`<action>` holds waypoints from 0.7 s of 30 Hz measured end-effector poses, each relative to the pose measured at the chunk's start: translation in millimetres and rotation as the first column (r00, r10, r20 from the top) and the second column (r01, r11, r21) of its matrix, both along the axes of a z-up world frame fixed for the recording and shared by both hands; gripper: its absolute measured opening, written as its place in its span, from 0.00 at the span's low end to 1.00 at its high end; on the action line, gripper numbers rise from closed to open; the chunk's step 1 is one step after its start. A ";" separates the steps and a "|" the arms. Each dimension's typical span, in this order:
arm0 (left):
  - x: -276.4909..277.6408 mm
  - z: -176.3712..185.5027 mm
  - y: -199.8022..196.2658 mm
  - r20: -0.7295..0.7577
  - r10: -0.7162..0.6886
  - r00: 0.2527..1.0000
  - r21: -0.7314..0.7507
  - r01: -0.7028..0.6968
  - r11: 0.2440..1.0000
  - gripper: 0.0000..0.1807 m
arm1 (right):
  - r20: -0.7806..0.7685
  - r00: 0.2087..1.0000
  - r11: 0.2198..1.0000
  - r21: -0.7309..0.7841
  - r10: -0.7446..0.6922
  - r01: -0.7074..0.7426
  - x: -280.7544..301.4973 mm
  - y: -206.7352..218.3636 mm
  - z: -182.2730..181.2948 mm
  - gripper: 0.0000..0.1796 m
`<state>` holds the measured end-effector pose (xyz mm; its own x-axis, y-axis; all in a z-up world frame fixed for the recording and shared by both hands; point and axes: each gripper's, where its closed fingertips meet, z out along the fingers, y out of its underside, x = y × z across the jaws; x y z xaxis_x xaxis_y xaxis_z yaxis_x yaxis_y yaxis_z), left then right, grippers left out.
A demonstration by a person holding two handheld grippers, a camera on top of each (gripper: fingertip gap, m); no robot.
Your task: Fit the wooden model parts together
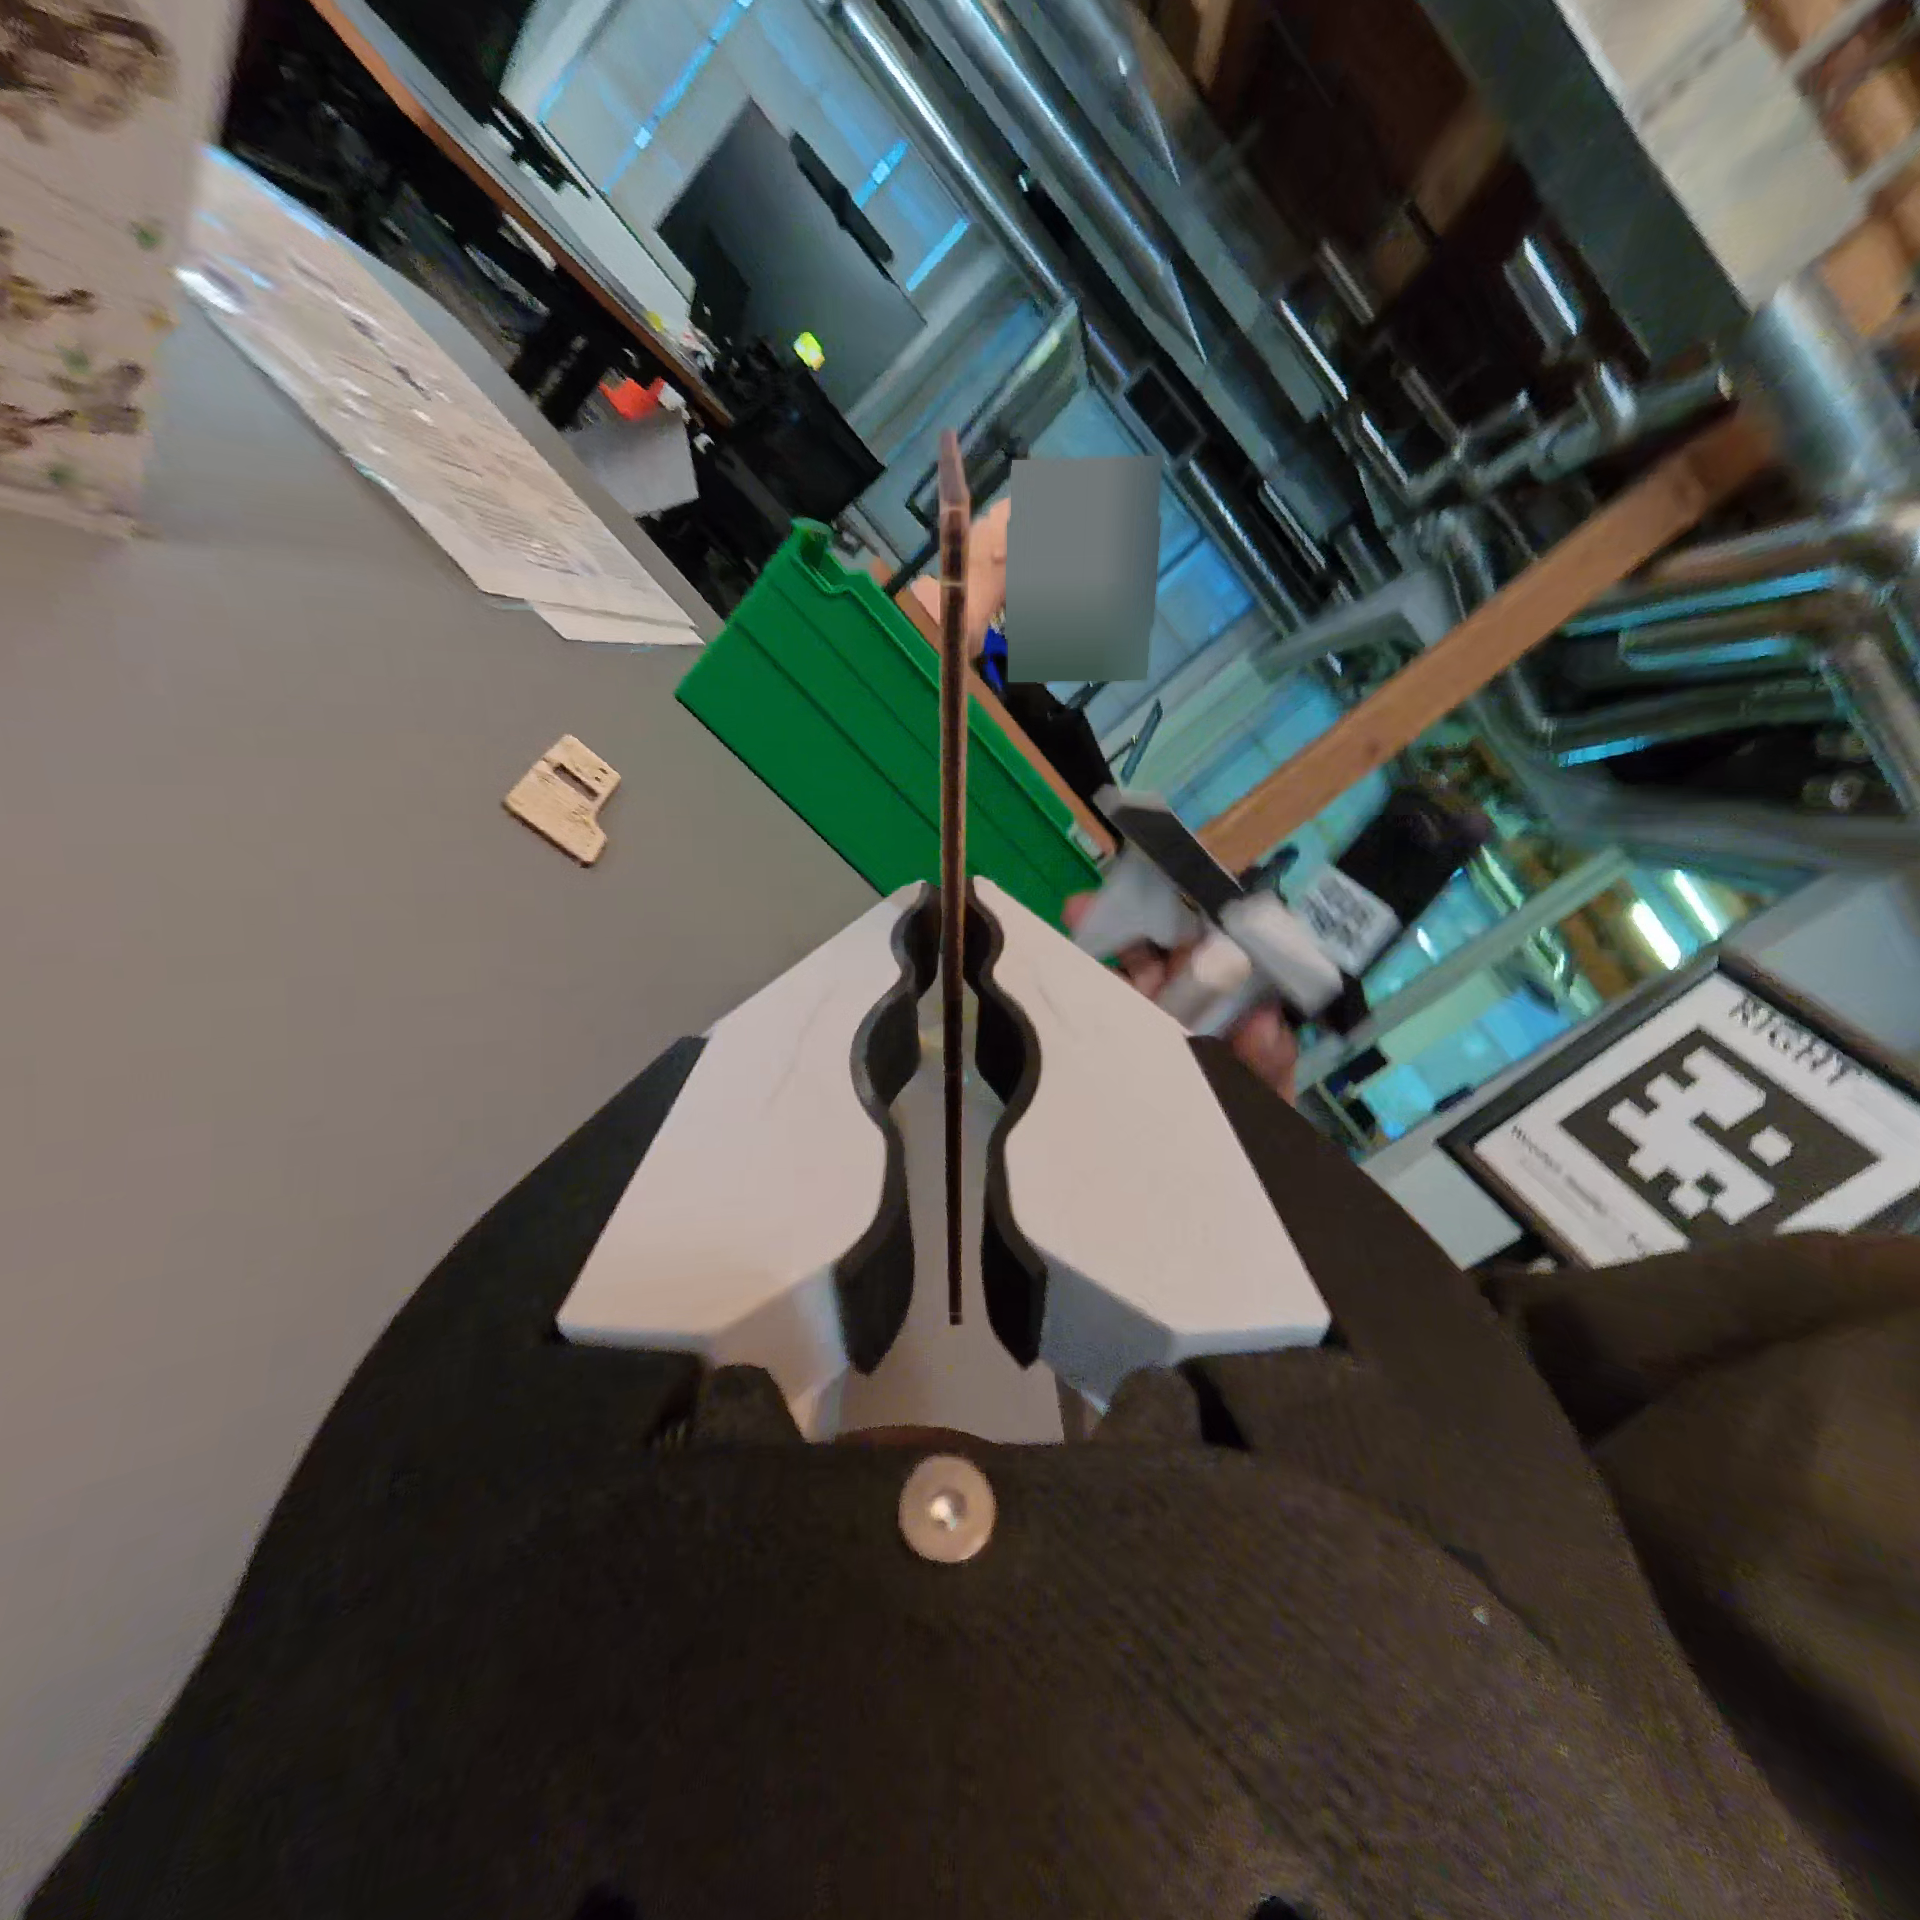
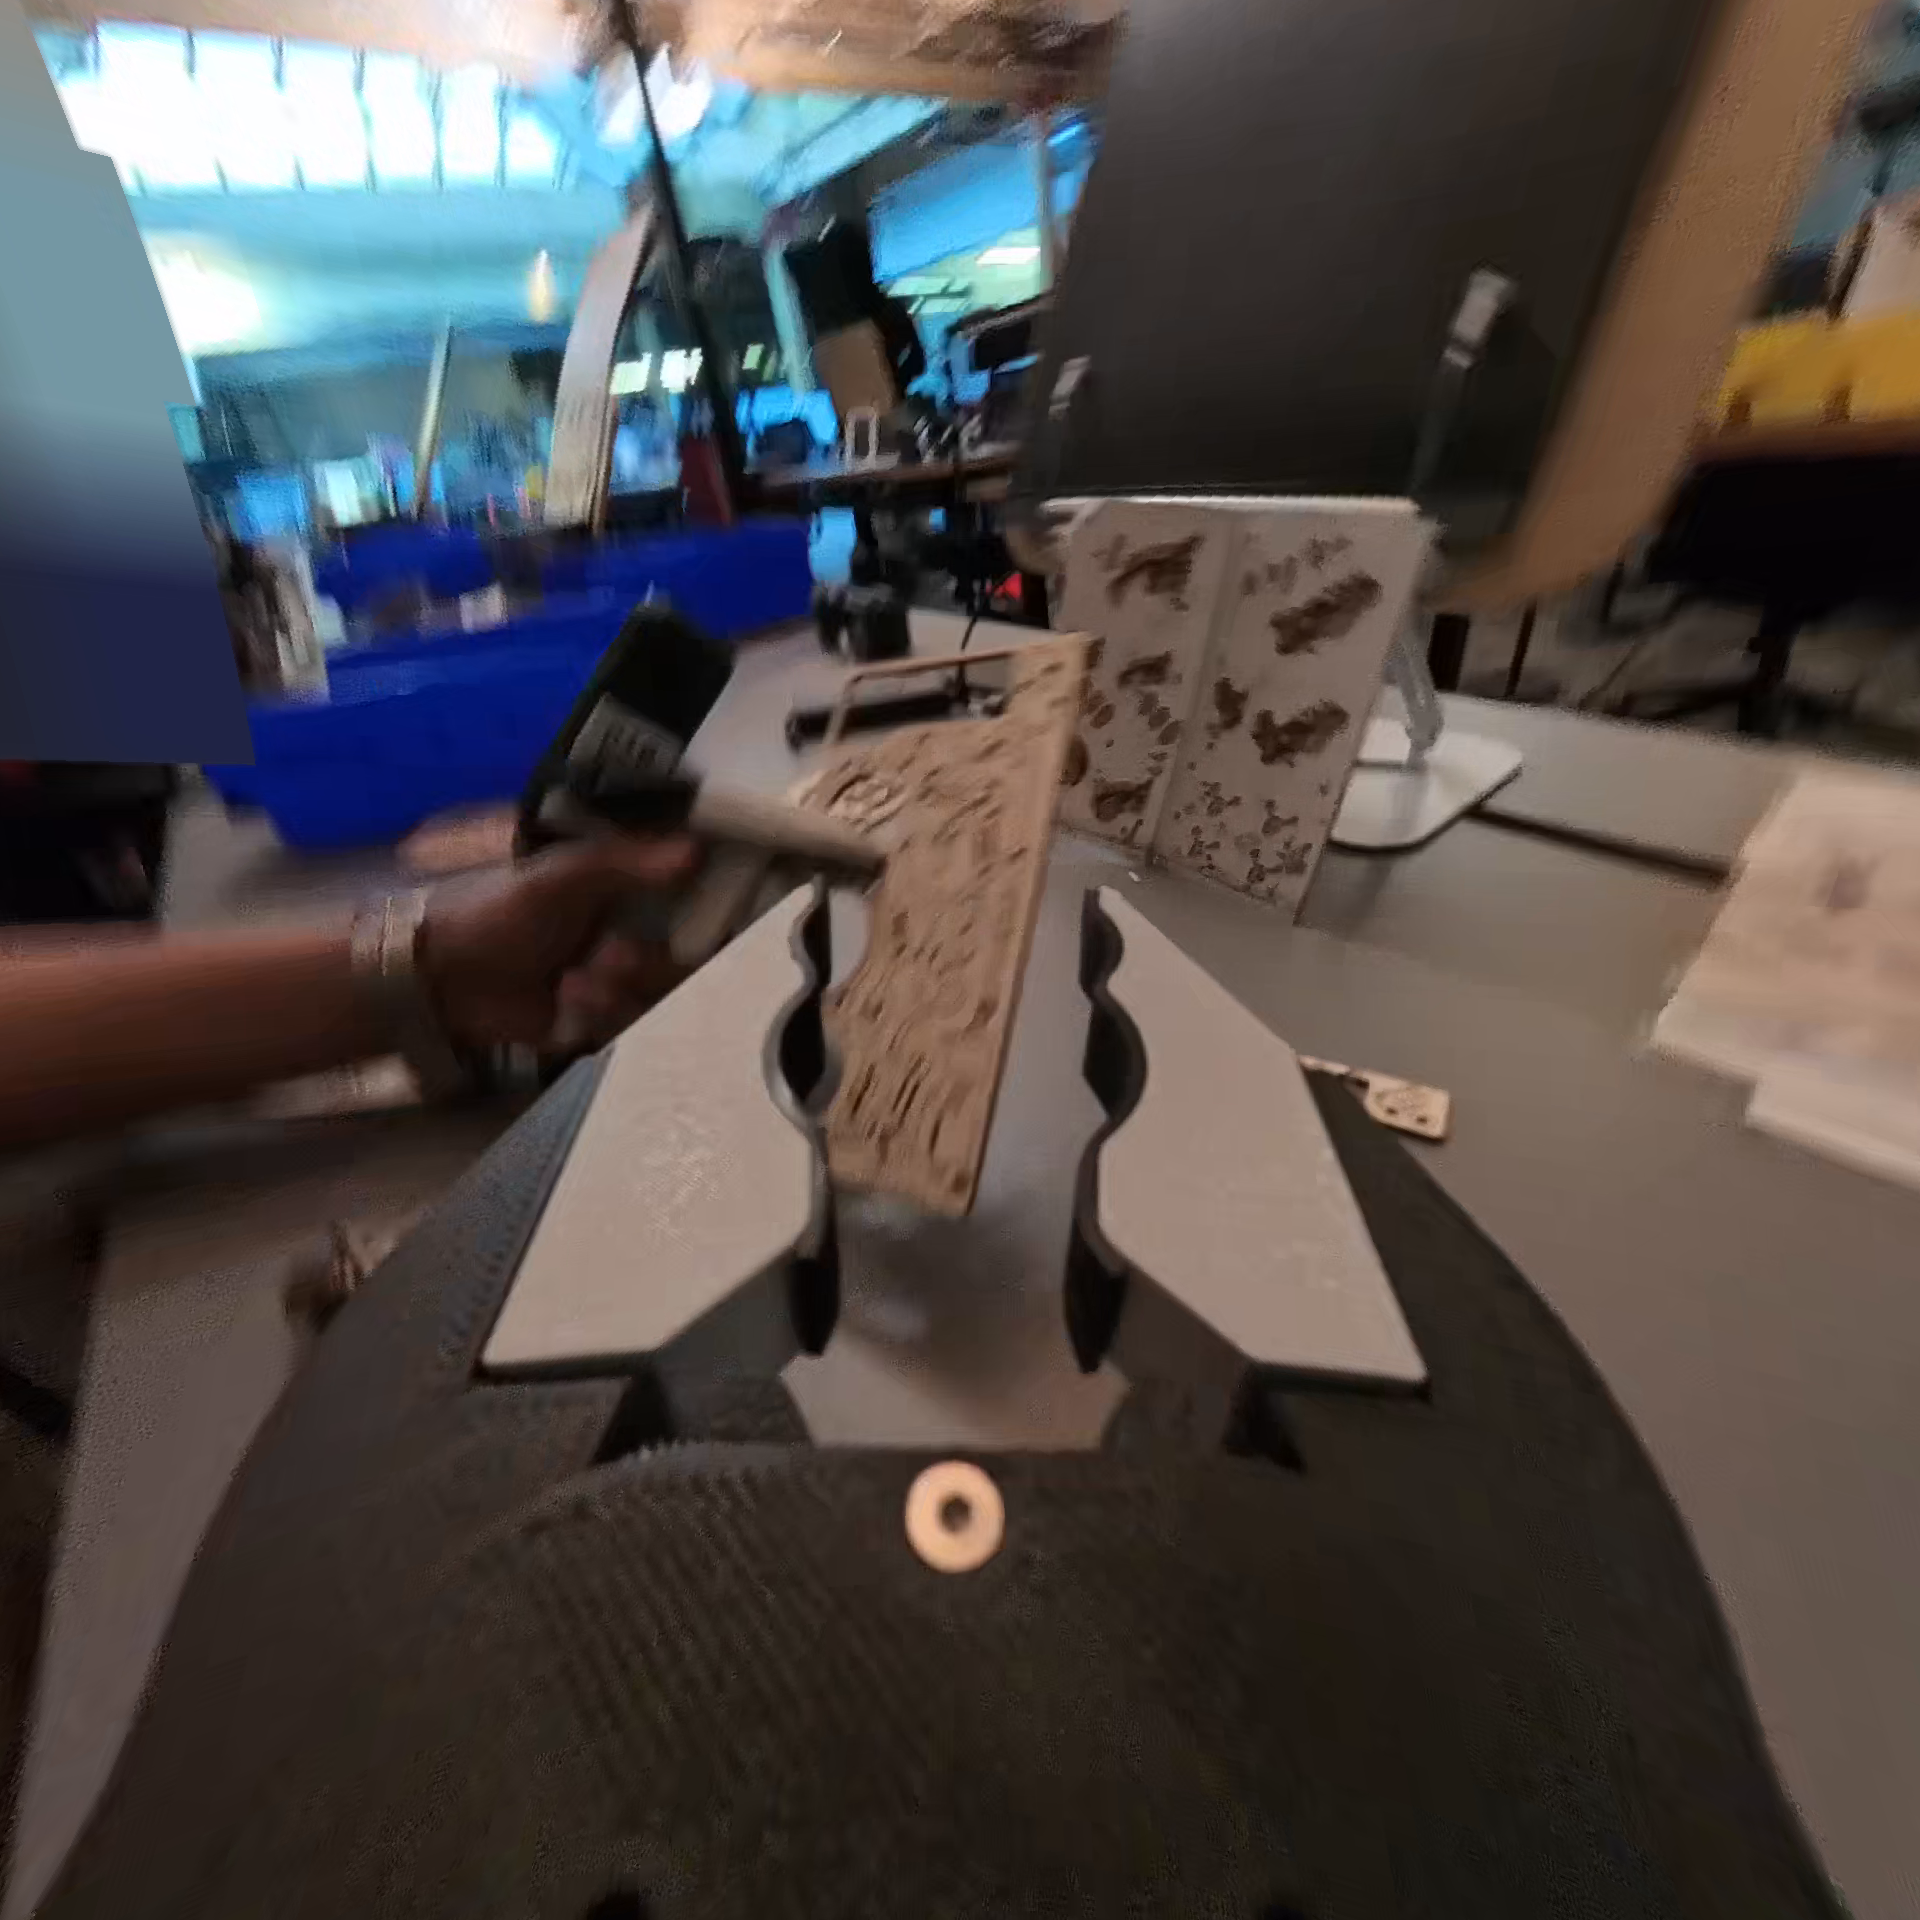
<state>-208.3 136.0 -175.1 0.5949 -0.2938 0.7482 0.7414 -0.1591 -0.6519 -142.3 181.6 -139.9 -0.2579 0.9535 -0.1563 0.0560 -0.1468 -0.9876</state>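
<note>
My left gripper [image 1: 954, 894] is shut on a thin wooden parts sheet [image 1: 954, 727], seen edge-on and sticking far out past the fingertips. In the right wrist view the same sheet [image 2: 935, 935], tan with laser-cut patterns, hangs tilted between my right gripper's fingers, and the left gripper [image 2: 790, 842] clamps its left edge. My right gripper [image 2: 951, 904] is open: the right pad stands well clear of the sheet, which sits close to the left pad. The right gripper also shows in the left wrist view [image 1: 1195, 914]. A small cut-out wooden piece [image 1: 563, 798] lies on the grey table [image 1: 260, 935].
A green bin [image 1: 862, 748] stands at the table's far edge. Paper sheets [image 1: 416, 416] lie on the table. More patterned wooden sheets [image 2: 1236, 686] stand upright by a monitor stand [image 2: 1423, 769]. Blue bins [image 2: 468, 727] are at the left. The small piece also shows in the right wrist view [image 2: 1392, 1101]. Spacing between my two grippers at the tips: around 10 centimeters.
</note>
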 end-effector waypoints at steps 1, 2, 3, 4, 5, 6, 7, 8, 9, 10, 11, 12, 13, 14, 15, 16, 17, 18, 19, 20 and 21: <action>-6.0 -1.7 -0.5 0.036 0.020 0.999 -0.007 -0.020 1.000 0.00 | -0.003 0.999 0.989 0.145 0.037 -0.036 11.4 -15.0 -3.5 0.26; -10.7 -4.3 -0.6 0.069 0.033 0.997 -0.017 -0.032 0.999 0.00 | 0.008 0.996 0.951 0.297 0.084 -0.083 24.3 -32.4 -12.0 0.25; -14.1 -6.7 -0.5 0.093 0.041 0.995 -0.025 -0.039 0.999 0.00 | 0.022 0.993 0.890 0.442 0.118 -0.116 37.1 -48.6 -23.1 0.24; -16.0 -7.9 -0.2 0.109 0.044 0.993 -0.030 -0.041 0.999 0.00 | 0.030 0.990 0.811 0.569 0.140 -0.132 48.8 -63.2 -34.5 0.23; -16.8 -8.0 0.3 0.119 0.042 0.992 -0.031 -0.038 0.999 0.00 | 0.035 0.986 0.726 0.673 0.162 -0.143 59.0 -77.3 -45.8 0.22; -16.6 -7.9 1.0 0.120 0.038 0.992 -0.030 -0.035 0.999 0.00 | 0.045 0.981 0.651 0.742 0.190 -0.160 67.4 -91.4 -56.0 0.21; -16.2 -8.4 1.7 0.115 0.036 0.993 -0.034 -0.032 0.999 0.00 | 0.065 0.972 0.605 0.773 0.225 -0.192 74.1 -105.8 -65.0 0.21; -15.4 -9.6 2.4 0.109 0.034 0.993 -0.042 -0.030 0.999 0.00 | 0.098 0.960 0.587 0.773 0.263 -0.240 78.9 -119.0 -72.9 0.20; -14.6 -10.5 2.9 0.105 0.031 0.994 -0.047 -0.026 0.999 0.00 | 0.138 0.945 0.590 0.752 0.295 -0.294 81.7 -129.4 -79.6 0.23; -13.9 -10.9 3.3 0.103 0.028 0.994 -0.050 -0.023 0.999 0.00 | 0.179 0.931 0.605 0.718 0.319 -0.346 82.6 -136.5 -85.5 0.29; -13.4 -11.2 3.7 0.101 0.025 0.995 -0.052 -0.020 0.998 0.00 | 0.221 0.916 0.621 0.680 0.334 -0.391 82.0 -140.4 -91.7 0.33; -13.3 -11.6 4.1 0.101 0.023 0.995 -0.054 -0.018 0.998 0.00 | 0.263 0.903 0.632 0.648 0.339 -0.426 80.6 -141.6 -98.2 0.35; -13.5 -12.1 4.5 0.102 0.023 0.995 -0.057 -0.018 0.998 0.00 | 0.300 0.892 0.636 0.626 0.338 -0.452 78.9 -141.0 -104.3 0.37; -13.7 -12.4 4.8 0.103 0.023 0.994 -0.059 -0.017 0.998 0.00 | 0.328 0.884 0.637 0.614 0.332 -0.467 77.0 -139.7 -109.2 0.37; -13.8 -12.6 4.8 0.106 0.022 0.994 -0.059 -0.016 0.998 0.00 | 0.348 0.879 0.635 0.608 0.325 -0.476 74.7 -138.1 -112.4 0.37; -14.0 -12.6 4.8 0.109 0.021 0.994 -0.059 -0.015 0.998 0.00 | 0.363 0.875 0.634 0.604 0.321 -0.483 72.8 -137.5 -114.5 0.36; -14.2 -12.7 4.8 0.111 0.021 0.994 -0.059 -0.015 0.998 0.00 | 0.378 0.869 0.632 0.598 0.320 -0.493 71.3 -137.5 -116.7 0.34; -14.3 -12.8 4.8 0.114 0.020 0.993 -0.058 -0.014 0.998 0.00 | 0.398 0.860 0.628 0.591 0.318 -0.506 70.2 -137.8 -119.9 0.34; -14.3 -12.8 4.8 0.117 0.019 0.993 -0.058 -0.012 0.998 0.00 | 0.421 0.850 0.624 0.582 0.317 -0.521 69.5 -138.5 -123.3 0.33; -14.4 -12.8 4.6 0.119 0.018 0.993 -0.058 -0.011 0.998 0.00 | 0.433 0.843 0.625 0.573 0.319 -0.530 68.7 -139.7 -124.7 0.32; -14.5 -12.7 4.4 0.120 0.018 0.993 -0.056 -0.011 0.998 0.00 | 0.439 0.841 0.628 0.567 0.317 -0.533 67.5 -140.3 -125.1 0.30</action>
<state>-222.9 140.4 -187.8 0.5035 -0.2418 0.8295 0.8164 -0.1810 -0.5483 -74.8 41.2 -265.0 -0.7101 0.6280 0.3183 0.2199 0.6273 -0.7471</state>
